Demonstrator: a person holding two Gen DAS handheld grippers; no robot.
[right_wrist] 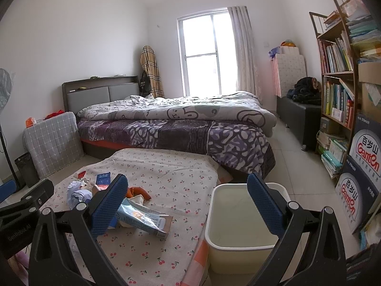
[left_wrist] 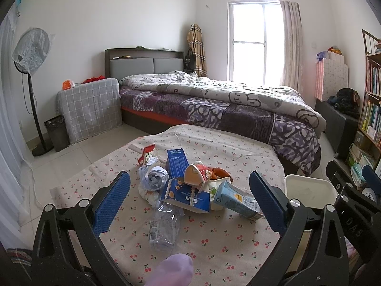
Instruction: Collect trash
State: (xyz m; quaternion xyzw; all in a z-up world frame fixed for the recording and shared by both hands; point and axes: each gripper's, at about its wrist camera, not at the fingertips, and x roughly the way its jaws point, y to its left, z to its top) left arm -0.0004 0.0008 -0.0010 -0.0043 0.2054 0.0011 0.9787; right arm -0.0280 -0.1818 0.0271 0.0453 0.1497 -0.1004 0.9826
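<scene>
A heap of trash lies on a table covered with a cherry-print cloth (left_wrist: 214,243). Nearest to me is a crushed clear plastic bottle (left_wrist: 165,224). Behind it are a blue snack box (left_wrist: 188,196), a pale blue carton (left_wrist: 235,199), an upright blue box (left_wrist: 177,163), crumpled white paper (left_wrist: 153,178) and a red wrapper (left_wrist: 146,155). My left gripper (left_wrist: 190,202) hangs open above the heap, holding nothing. My right gripper (right_wrist: 188,205) is open and empty, between the table edge and a cream bin (right_wrist: 240,219) on the floor. The pale blue carton (right_wrist: 140,219) also shows in the right wrist view.
A bed (right_wrist: 176,124) with a grey and purple quilt stands behind the table. A bookshelf (right_wrist: 338,76) and stacked water cartons (right_wrist: 359,190) line the right wall. On the left stand a fan (left_wrist: 31,71), a dark waste bin (left_wrist: 57,135) and a cloth-covered cabinet (left_wrist: 90,107).
</scene>
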